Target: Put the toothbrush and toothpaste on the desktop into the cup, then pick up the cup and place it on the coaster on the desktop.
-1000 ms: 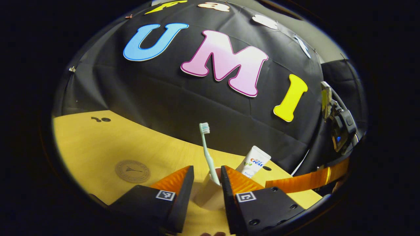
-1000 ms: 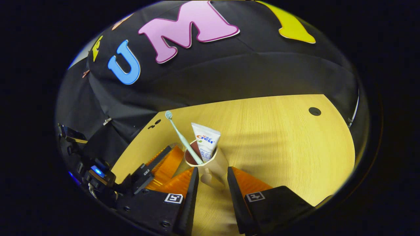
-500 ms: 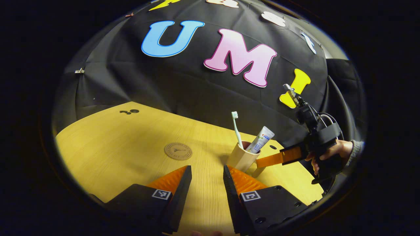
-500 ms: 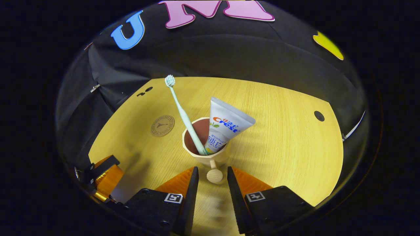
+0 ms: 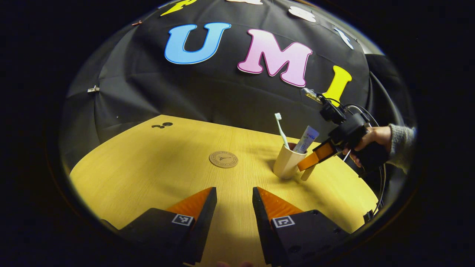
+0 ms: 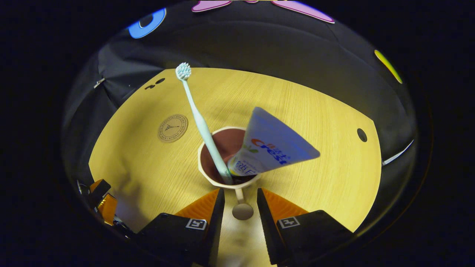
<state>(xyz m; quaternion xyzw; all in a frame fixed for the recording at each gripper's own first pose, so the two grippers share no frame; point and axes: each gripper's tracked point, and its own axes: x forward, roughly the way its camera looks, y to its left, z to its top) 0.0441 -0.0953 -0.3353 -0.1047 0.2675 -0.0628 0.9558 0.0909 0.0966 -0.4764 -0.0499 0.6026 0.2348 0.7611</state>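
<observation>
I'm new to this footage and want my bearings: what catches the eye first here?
The cup near the desk's middle, with toothbrush and toothpaste poking out. The right gripper straddles its handle. The coaster lies bare, apart from the cup.

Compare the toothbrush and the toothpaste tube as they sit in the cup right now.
The toothbrush is a thin, pale stick with bristles on top; the toothpaste is a wide, flat-ended white tube with printing. The toothbrush leans toward the coaster, the toothpaste leans the other way. The toothbrush rises higher. Both stand in the cup, poking above its rim.
</observation>
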